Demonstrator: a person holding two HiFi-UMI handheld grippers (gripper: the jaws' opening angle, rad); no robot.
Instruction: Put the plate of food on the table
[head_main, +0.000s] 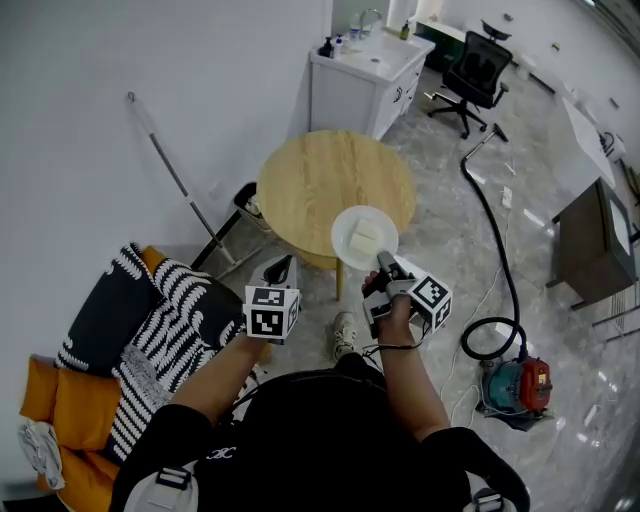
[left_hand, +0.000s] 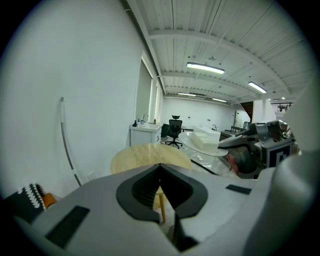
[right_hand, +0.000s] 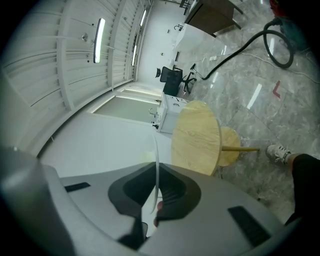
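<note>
A white plate (head_main: 345, 226) carrying a pale block of food (head_main: 367, 238) hangs over the near edge of the round wooden table (head_main: 320, 175). My right gripper (head_main: 384, 263) is shut on the plate's near rim. In the right gripper view the plate (right_hand: 156, 160) shows edge-on between the jaws, with the table (right_hand: 197, 135) beyond. My left gripper (head_main: 279, 270) hovers to the left of the plate, short of the table, shut and holding nothing. The left gripper view shows the plate (left_hand: 200, 149) and food (left_hand: 205, 140) to the right, above the table (left_hand: 145, 152).
A white sink cabinet (head_main: 365, 75) and a black office chair (head_main: 475, 70) stand beyond the table. A red vacuum cleaner (head_main: 520, 385) with its hose (head_main: 495, 240) lies on the floor at right. A striped cushion (head_main: 150, 320) lies at left, and a rod (head_main: 170, 170) leans on the wall.
</note>
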